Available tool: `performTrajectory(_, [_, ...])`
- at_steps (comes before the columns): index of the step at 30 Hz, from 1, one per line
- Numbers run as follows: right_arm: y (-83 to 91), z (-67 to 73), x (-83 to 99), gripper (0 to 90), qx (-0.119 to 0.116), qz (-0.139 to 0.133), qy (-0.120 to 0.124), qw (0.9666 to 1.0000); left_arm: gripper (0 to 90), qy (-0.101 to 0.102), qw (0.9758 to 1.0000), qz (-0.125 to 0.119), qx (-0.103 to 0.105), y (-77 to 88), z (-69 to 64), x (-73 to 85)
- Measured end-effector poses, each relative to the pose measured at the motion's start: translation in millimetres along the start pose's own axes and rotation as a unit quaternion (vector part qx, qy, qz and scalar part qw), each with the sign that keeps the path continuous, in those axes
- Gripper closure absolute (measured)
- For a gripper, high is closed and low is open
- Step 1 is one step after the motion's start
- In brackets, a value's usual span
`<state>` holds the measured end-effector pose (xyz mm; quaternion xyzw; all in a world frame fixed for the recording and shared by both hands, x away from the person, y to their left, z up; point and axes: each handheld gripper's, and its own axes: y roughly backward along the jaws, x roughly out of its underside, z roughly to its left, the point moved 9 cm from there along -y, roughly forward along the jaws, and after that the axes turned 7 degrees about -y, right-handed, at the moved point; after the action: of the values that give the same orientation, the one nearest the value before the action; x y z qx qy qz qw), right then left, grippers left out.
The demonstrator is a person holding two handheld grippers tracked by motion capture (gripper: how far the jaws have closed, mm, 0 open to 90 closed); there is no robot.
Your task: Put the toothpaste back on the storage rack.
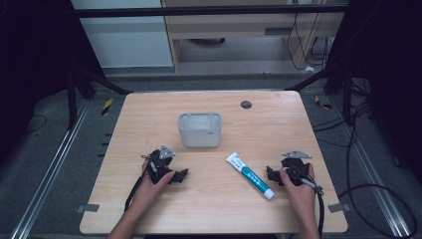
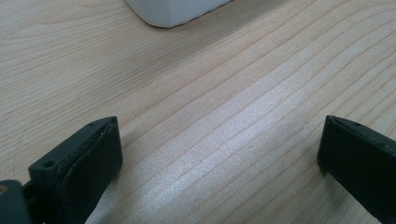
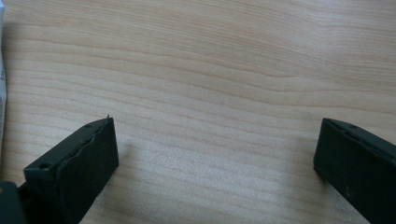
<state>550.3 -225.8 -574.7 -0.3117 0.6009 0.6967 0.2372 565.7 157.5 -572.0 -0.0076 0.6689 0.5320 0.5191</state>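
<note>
A white toothpaste tube [image 1: 249,175] with teal print and a teal cap lies slanted on the wooden table [image 1: 209,209], right of centre. A grey-white open bin [image 1: 200,129] stands at the table's middle. My left gripper [image 1: 180,175] rests on the table front left, jaws wide open over bare wood [image 2: 219,140], with the bin's corner [image 2: 177,11] ahead. My right gripper [image 1: 271,174] rests just right of the tube, open with nothing between its jaws [image 3: 215,154]; the tube's edge [image 3: 2,93] shows at the far left of the right gripper view.
A small dark round mark [image 1: 246,104] sits near the table's far edge. Cables [image 1: 368,164] trail on the floor to the right. Dark frame bars [image 1: 94,79] stand beside the table's far corners.
</note>
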Motion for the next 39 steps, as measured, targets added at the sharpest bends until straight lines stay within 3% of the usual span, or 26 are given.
performTrajectory(13, [-1.1, 0.9, -1.0, 0.5, 0.006, 0.0, -0.01, 0.9999, 0.0, 0.0, 1.0, 0.0, 0.0, 0.0, -0.1, 0.0])
performTrajectory(16, [-0.2, 0.3, -1.4, 3.8, 0.007, -0.003, -0.015, 0.9999, 0.0, 0.0, 1.0, 0.0, 0.0, 0.0, -0.1, 0.0])
performTrajectory(18, [6.2, 2.2, -3.1, 9.7, 0.003, 0.008, -0.007, 0.9999, 0.0, 0.001, 1.0, 0.0, 0.0, 0.0, -0.1, -0.1])
performTrajectory(21, [16.8, 7.9, -10.8, 11.1, 0.001, -0.001, 0.011, 0.9999, 0.0, 0.002, 1.0, 0.0, -0.001, -0.2, 0.1, -0.2])
performTrajectory(23, [31.8, 21.3, -20.9, 13.6, 0.001, 0.001, 0.038, 0.9993, 0.0, 0.003, 1.0, 0.0, -0.003, -0.5, 0.4, -0.5])
performTrajectory(26, [40.6, 37.1, -26.4, 16.2, -0.017, 0.006, 0.052, 0.9985, 0.0, 0.003, 1.0, 0.0, -0.002, -0.5, 0.3, -0.4])
performTrajectory(29, [43.4, 49.3, -25.1, 18.8, -0.028, 0.027, 0.073, 0.9966, 0.0, 0.002, 1.0, 0.0, -0.002, -0.5, 0.4, -0.5])
performTrajectory(32, [43.7, 55.4, -23.9, 20.8, -0.036, 0.038, 0.079, 0.9955, 0.0, 0.002, 1.0, 0.0, -0.002, -0.5, 0.5, -0.5])
performTrajectory(39, [44.6, 70.4, -25.5, 28.0, -0.039, 0.073, 0.111, 0.9904, 0.0, 0.002, 1.0, 0.0, -0.002, -0.5, 0.4, -0.5])
